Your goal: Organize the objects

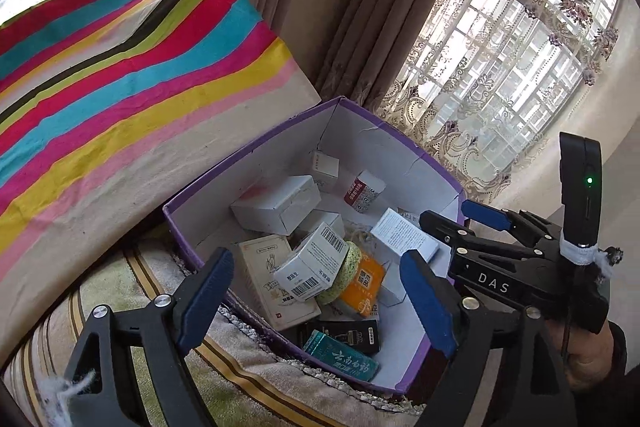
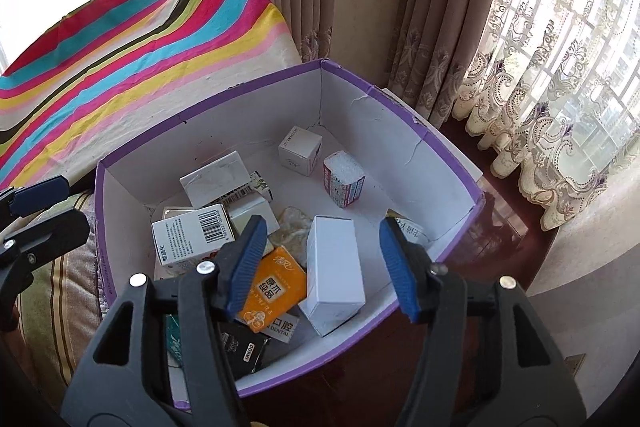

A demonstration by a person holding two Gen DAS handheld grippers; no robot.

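The purple-rimmed box (image 2: 424, 139) already held a loose heap of small cartons: a tall white carton (image 2: 334, 273) near its right wall, an orange packet (image 2: 276, 287) beside it, a barcoded white carton (image 1: 316, 263) tilted on the pile, and a teal packet (image 1: 340, 357) at the near corner. Nothing lay outside the box in either view, so the gathering looked largely done; whether more items waited out of frame could not be told.

Both tongs pointed steeply down over the box. The left tongs (image 1: 316, 291) stood spread and empty above the near-left heap. The right tongs (image 2: 320, 267) were also parted, gripping nothing, with the tall white carton lying below their gap. A hand (image 1: 580, 351) held the right tool from the right.
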